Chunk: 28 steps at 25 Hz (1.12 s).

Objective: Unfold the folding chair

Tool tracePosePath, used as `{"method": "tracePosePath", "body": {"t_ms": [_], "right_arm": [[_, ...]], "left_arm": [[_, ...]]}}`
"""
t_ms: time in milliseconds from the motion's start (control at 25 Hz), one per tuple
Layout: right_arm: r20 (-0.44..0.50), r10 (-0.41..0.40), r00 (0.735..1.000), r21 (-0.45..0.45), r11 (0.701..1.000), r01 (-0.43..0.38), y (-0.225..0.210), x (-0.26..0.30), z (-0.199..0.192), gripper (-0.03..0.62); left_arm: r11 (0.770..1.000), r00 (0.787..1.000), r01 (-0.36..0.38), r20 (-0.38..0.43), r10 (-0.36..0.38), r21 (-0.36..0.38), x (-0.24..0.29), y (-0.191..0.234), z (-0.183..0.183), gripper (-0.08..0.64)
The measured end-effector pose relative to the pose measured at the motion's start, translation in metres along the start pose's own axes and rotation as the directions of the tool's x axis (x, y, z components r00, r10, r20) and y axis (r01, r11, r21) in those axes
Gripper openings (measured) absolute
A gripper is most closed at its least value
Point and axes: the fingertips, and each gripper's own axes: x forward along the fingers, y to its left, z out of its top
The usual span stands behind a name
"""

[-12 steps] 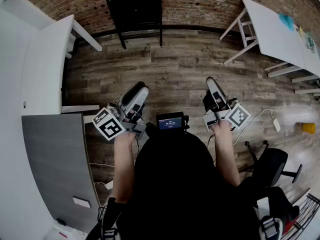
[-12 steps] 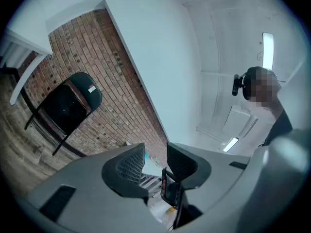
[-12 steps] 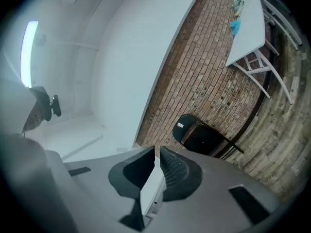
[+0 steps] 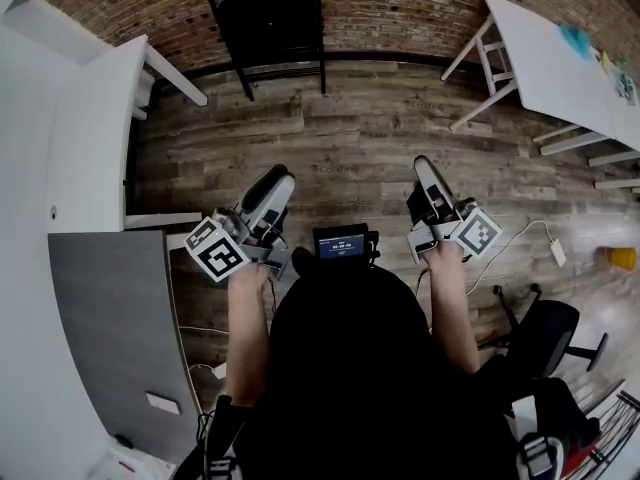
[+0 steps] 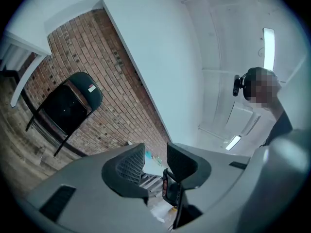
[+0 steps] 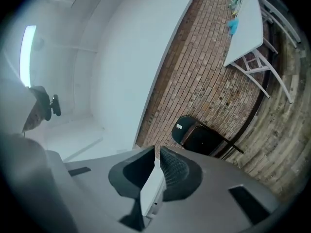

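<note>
Trouble ahead: the folded folding chair (image 4: 268, 23), leaning on the brick wall (image 4: 400, 8) at upper centre, may slide if nudged. Left claw (image 4: 277, 182) stands narrowly parted, right claw (image 4: 423, 168) closed, both empty.

Nothing can be read with certainty. The small screen (image 4: 340, 245) at the person's chest shows pale digits, too small to make out. A white sticker (image 5: 91, 88) sits near the top of the folding chair (image 5: 68, 106) back, its print illegible in both gripper views. The cubes on the left gripper (image 4: 272, 183) and right gripper (image 4: 424, 168) bear only black-and-white square patterns, no letters.
</note>
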Motion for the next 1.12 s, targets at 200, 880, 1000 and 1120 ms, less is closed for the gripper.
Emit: {"method": "tracePosePath", "body": {"t_ms": [200,880,1000,1120], "right_arm": [[0.000,0.013,1.000,0.013,1.000,-0.013,-0.008,-0.002,-0.005,0.044],[0.031,0.033,0.999,0.026,0.999,-0.033,-0.046,-0.035,0.071,0.046],[0.036,0.035,0.999,0.040,0.999,-0.036,-0.047,-0.034,0.072,0.046],[0.024,0.036,0.999,0.043,0.998,-0.037,-0.047,-0.025,0.068,0.046]], "left_arm": [[1.000,1.000,-0.006,-0.002,0.006,0.007,-0.002,0.005,-0.007,0.156],[0.997,0.997,-0.067,-0.031,0.068,0.031,0.051,-0.016,-0.038,0.156],[0.997,0.997,-0.075,-0.033,0.076,0.032,0.051,-0.016,-0.037,0.156],[0.997,0.997,-0.073,-0.032,0.074,0.028,0.054,-0.011,-0.032,0.156]]}}
